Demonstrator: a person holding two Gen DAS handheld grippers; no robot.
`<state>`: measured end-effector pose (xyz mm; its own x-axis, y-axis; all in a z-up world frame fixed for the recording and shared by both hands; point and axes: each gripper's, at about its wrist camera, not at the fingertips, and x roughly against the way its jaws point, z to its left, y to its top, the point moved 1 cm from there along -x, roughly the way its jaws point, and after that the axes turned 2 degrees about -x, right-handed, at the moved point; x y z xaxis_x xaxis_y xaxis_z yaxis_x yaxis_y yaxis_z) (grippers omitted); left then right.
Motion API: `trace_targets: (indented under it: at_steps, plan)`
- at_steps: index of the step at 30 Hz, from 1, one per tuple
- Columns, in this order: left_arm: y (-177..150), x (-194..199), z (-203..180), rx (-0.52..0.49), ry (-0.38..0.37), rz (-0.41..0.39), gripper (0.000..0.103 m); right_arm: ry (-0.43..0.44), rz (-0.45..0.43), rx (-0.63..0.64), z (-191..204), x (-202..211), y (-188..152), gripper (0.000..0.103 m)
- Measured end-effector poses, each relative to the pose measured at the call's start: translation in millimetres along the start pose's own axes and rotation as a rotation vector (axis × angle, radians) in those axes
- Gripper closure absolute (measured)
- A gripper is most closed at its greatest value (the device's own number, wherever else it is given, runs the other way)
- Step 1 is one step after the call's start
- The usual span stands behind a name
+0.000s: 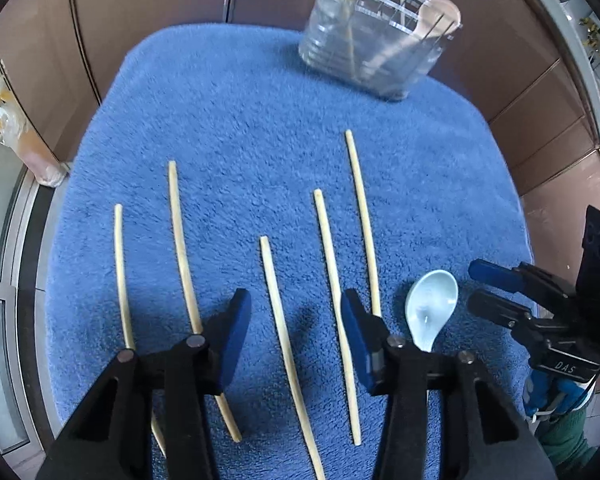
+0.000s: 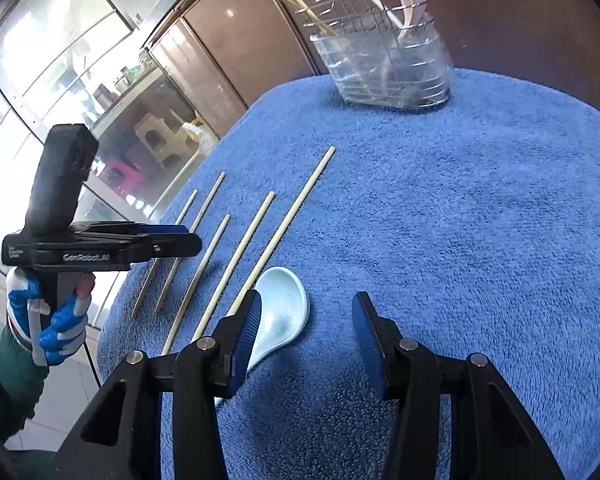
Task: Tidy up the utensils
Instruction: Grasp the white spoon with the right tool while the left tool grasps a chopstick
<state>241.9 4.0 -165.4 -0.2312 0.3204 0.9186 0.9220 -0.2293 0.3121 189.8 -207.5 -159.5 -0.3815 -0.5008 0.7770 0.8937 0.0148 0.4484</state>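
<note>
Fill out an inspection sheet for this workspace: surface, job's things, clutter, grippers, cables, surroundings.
Surface: blue towel covering the table.
Job's things: five chopsticks lying side by side; pale spoon to their right; wire caddy at the far edge, holding chopsticks, a pink spoon and a white utensil.
Clutter: nothing seen.
Grippers: left gripper open above the middle chopstick; right gripper open, left finger over the spoon.
Cables: thin cord under the gloved left hand.
Surroundings: brown cabinets, glass shelving, plastic stools.
</note>
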Motion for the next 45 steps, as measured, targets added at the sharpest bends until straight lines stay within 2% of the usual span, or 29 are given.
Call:
trace_targets:
  at_steps: [2,10,20,24,31,34,37,45]
  plan:
    - [3.7,-3.9,-0.3,-0.004,0.006,0.020,0.063,0.012,0.022,0.007,-2.2,-4.5,3.9,0.058]
    - [15.8,-19.2,0.2,0.006,0.016,0.110,0.073,0.107,0.135,0.017,-7.8,-27.0,15.7,0.076]
    - [33.2,-43.0,-2.4,0.000,0.029,0.199,0.086,0.119,0.224,0.092,3.8,-43.7,18.7,0.084]
    - [36.4,-46.8,1.2,0.018,0.025,0.222,0.090,0.131,0.248,0.102,2.8,-51.9,20.3,0.091]
    - [41.1,-48.6,12.0,-0.001,0.037,0.269,0.092,0.155,0.284,0.106,-0.4,-63.8,25.2,0.094]
    - [42.1,-49.7,6.0,-0.019,0.061,0.268,0.092,0.147,0.293,0.142,5.5,-65.8,26.8,0.094]
    - [41.3,-51.7,0.0,-0.011,0.085,0.251,0.097,0.137,0.293,0.161,9.4,-66.2,27.1,0.094]
    - [27.3,-42.5,0.9,0.039,0.056,0.158,0.099,0.067,0.220,0.194,22.2,-50.1,24.1,0.094]
